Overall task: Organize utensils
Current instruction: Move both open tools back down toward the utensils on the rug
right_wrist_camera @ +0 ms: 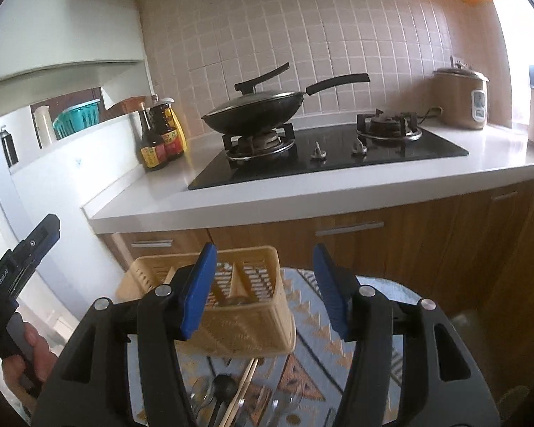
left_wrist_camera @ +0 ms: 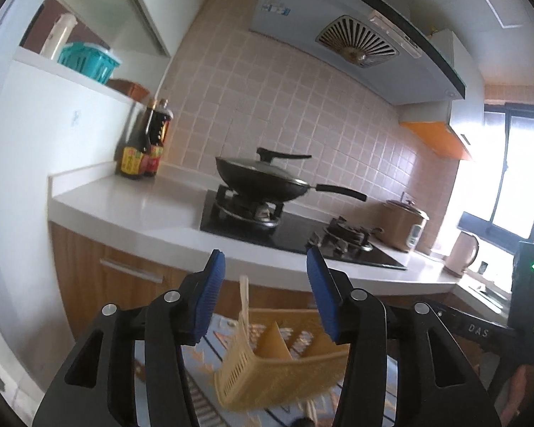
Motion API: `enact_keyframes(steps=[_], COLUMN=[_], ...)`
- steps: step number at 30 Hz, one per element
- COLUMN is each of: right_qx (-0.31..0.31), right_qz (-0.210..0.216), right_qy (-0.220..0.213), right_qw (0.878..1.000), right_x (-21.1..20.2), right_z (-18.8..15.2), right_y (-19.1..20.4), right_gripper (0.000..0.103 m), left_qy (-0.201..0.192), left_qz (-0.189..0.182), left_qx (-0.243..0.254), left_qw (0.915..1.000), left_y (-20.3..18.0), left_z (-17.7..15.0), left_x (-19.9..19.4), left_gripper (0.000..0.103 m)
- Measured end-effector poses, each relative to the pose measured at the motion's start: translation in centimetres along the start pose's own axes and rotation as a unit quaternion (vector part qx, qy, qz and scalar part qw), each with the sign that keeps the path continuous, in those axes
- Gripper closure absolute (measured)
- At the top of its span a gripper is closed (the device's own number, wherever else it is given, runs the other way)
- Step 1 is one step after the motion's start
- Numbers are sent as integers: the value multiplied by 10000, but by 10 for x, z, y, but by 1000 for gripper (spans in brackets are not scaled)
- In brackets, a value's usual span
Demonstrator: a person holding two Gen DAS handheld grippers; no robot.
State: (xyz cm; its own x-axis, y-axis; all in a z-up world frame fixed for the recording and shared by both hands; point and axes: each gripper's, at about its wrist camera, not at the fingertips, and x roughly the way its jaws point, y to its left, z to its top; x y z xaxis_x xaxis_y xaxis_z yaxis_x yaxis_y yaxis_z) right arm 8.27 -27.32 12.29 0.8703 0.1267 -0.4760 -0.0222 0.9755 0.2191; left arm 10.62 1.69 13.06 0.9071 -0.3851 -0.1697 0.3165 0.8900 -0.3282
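A tan slotted plastic utensil basket (right_wrist_camera: 245, 316) with inner dividers stands on a round table with a patterned blue and orange cloth (right_wrist_camera: 317, 348). It also shows in the left wrist view (left_wrist_camera: 277, 373), blurred. Chopsticks (right_wrist_camera: 240, 395), a dark spoon (right_wrist_camera: 224, 388) and other utensils lie on the cloth in front of the basket. My right gripper (right_wrist_camera: 265, 284) is open and empty, raised above the basket. My left gripper (left_wrist_camera: 265, 297) is open and empty, above the basket too. The left tool (right_wrist_camera: 21, 259) shows at the left edge of the right wrist view.
Behind the table runs a white counter (right_wrist_camera: 302, 195) over wooden drawers. On it stand a black hob with a lidded wok (right_wrist_camera: 256, 106), sauce bottles (right_wrist_camera: 158, 138), a rice cooker (right_wrist_camera: 461, 98) and a kettle (left_wrist_camera: 462, 251). A teal basket (left_wrist_camera: 89, 60) sits on a ledge.
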Motion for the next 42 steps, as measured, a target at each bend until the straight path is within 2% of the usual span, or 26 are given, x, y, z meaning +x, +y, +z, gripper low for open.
enact_keyframes(steps=[3,4,5,8,9,11,12,14,18,20,23,28,30,36,42], right_qx=[-60,-63,-40,38,98,259,327,398,403,369,288,166,98,-21,-119], right_qz=[-121,-169,-143,-202,-171,-143,-110,-66,26,41,2,-47,-80,-124,-277], right_qy=[188,296,368,848,983,1387,1579,1879,2414,2577,2771,2986,3030,3074,3045], right_qw=[9997,9994,9992,9962,9950,9899,9868,9814,9696,9655,9604,9542,9529,9515,9520], right_x=[-14,-18,-21,-20,-18,-9,-4,5,22,28,35,47,50,56,57], right_z=[1,0,-1,-9,-13,-24,-30,-42,-72,-82,-97,-111,-115,-122,-124], right_y=[3,4,3,-1,-4,-10,-12,-15,-15,-14,-12,-10,-10,-7,-8], right_gripper=[50,50,50,50,50,50,50,50,50,50,51,51,54,54,54], left_qy=[331,457,692,1170,1443,1948,2302,2748,3755,4085,4311,4515,4600,4522,4512], left_qz=[-101,-129,-198,-314,-366,-458,-504,-481,-462,-427,-391,-269,-215,24,114], left_qx=[-77,-69,-29,-60,-99,-182,-193,-124,146,432,728,1074,1209,1764,1803], left_qw=[9994,9988,9974,9926,9888,9796,9716,9602,9255,9107,8985,8854,8794,8743,8739], left_y=[1,1,0,5,9,16,20,26,37,36,34,35,32,21,20], left_z=[6,8,8,1,-4,-18,-29,-48,-101,-123,-142,-158,-166,-171,-171], left_x=[-12,-15,-17,-20,-18,-10,-3,8,31,37,41,43,46,43,42], left_gripper=[57,53,50,50,50,50,50,51,57,60,62,66,68,71,71])
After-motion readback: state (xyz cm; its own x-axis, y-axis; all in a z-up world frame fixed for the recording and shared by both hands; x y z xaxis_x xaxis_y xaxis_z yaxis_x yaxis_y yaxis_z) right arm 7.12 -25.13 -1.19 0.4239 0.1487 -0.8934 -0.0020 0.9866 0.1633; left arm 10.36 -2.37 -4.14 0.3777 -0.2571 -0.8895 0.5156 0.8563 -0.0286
